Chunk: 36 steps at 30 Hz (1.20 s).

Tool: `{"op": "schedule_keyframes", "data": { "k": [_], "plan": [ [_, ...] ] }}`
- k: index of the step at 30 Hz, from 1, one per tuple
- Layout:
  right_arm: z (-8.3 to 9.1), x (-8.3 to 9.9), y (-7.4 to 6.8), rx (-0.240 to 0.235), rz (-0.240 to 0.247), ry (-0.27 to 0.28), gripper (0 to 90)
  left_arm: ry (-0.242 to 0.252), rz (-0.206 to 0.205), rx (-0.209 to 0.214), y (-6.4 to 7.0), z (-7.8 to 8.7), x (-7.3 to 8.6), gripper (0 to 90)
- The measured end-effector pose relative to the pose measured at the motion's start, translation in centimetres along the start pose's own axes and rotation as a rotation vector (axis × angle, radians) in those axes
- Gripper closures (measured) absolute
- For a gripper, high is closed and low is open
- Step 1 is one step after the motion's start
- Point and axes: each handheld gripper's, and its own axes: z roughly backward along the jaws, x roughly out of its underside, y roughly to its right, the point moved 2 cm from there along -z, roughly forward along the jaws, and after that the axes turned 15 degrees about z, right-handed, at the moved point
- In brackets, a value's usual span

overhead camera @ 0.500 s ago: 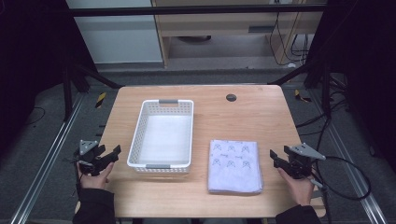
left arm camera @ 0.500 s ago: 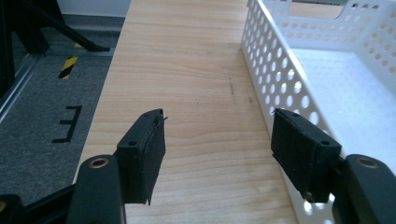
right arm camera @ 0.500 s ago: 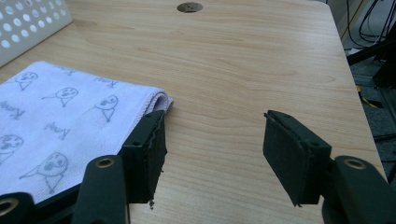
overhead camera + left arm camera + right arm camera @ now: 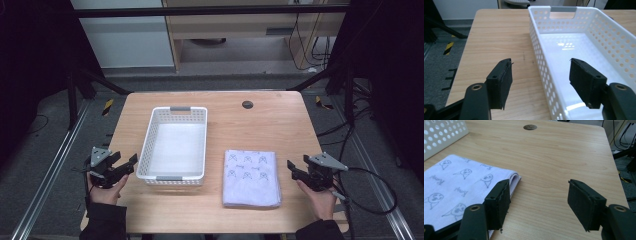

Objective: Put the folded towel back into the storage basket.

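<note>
Lilac terry cloth, folded into a neat rectangle, lies flat on the wooden table (image 4: 280, 125): this folded towel (image 4: 251, 178) sits near the front edge, just right of the white perforated basket (image 4: 200, 122) and apart from it. Its surface is printed with small grey cartoon figures, each paired with a short handwritten-style word; in the right gripper view the word looks like "Kawa" or similar, but the lettering is too loose to read with certainty.

At the towel's right, the right tool (image 4: 295, 169) is held in a hand (image 4: 318, 199) with its jaws spread wide and nothing between them. In the right gripper view its left jaw overlaps the towel's rounded folded corner (image 4: 514, 178) while the right jaw stands over bare wood.

On the other side of the basket, the left tool (image 4: 126, 165) is likewise spread apart and empty, held near the table's left front corner. In the left gripper view the jaws frame the basket's near long wall (image 4: 544, 67), one jaw over the table and one over the basket's glossy floor. A grey handle strip (image 4: 563, 9) marks the basket's far end. A dark round grommet (image 4: 247, 104) sits toward the back of the table.
</note>
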Motion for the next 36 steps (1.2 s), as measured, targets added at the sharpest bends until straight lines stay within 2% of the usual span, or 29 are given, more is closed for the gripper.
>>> {"op": "schedule_keyframes", "data": {
  "k": [3, 6, 7, 8, 13, 18, 21, 22, 23, 24, 28, 30, 31, 32, 35, 36],
  "plan": [
    [0.1, -0.4, 0.2, -0.006, 0.008, 0.007, 33.2, 0.003, -0.012, 0.020, 1.2, 0.3, 0.0, 33.9],
    [0.4, -0.7, 0.3, -0.012, 0.009, 0.017, 33.2, -0.001, -0.025, 0.030, 1.9, 0.3, 0.1, 34.1],
    [0.6, -1.1, 0.3, -0.016, 0.005, 0.033, 32.8, -0.008, -0.037, 0.043, 2.5, 0.3, 0.2, 34.1],
    [0.6, -1.1, 0.3, -0.016, 0.005, 0.033, 32.8, -0.008, -0.037, 0.043, 2.5, 0.3, 0.2, 34.1],
    [1.1, -2.7, 0.6, -0.022, 0.020, 0.078, 30.7, -0.012, -0.056, 0.075, 4.2, 0.3, 0.2, 34.3],
    [1.0, -4.1, 0.7, -0.028, 0.028, 0.087, 29.2, -0.015, -0.065, 0.085, 5.3, 0.2, 0.2, 34.7],
    [0.9, -4.8, 0.6, -0.032, 0.045, 0.093, 28.5, -0.012, -0.075, 0.107, 6.6, 0.1, 0.0, 34.8],
    [0.9, -4.8, 0.6, -0.032, 0.045, 0.093, 28.5, -0.012, -0.075, 0.107, 6.6, 0.1, 0.0, 34.8],
    [0.9, -5.4, 0.4, -0.042, 0.049, 0.092, 27.6, -0.007, -0.083, 0.115, 7.2, 0.0, -0.1, 34.9],
    [0.9, -5.4, 0.4, -0.042, 0.049, 0.092, 27.6, -0.007, -0.083, 0.115, 7.2, 0.0, -0.1, 35.0],
    [0.8, -6.5, 0.2, -0.058, 0.061, 0.096, 27.5, -0.016, -0.104, 0.153, 9.2, -0.3, -0.1, 35.1],
    [0.8, -6.8, 0.2, -0.062, 0.059, 0.094, 27.5, -0.016, -0.109, 0.157, 9.6, -0.3, -0.1, 35.2],
    [0.8, -7.2, 0.1, -0.062, 0.066, 0.097, 27.5, -0.018, -0.119, 0.168, 10.4, -0.5, -0.1, 35.3],
    [0.8, -7.2, 0.1, -0.062, 0.066, 0.097, 27.5, -0.018, -0.119, 0.168, 10.4, -0.5, -0.1, 35.3],
    [0.7, -7.8, 0.0, -0.068, 0.070, 0.107, 27.6, -0.024, -0.133, 0.184, 11.6, -0.6, 0.0, 35.5],
    [0.6, -8.1, -0.2, -0.069, 0.078, 0.103, 27.6, -0.031, -0.148, 0.196, 12.4, -0.8, 0.3, 35.6]
  ]
}}
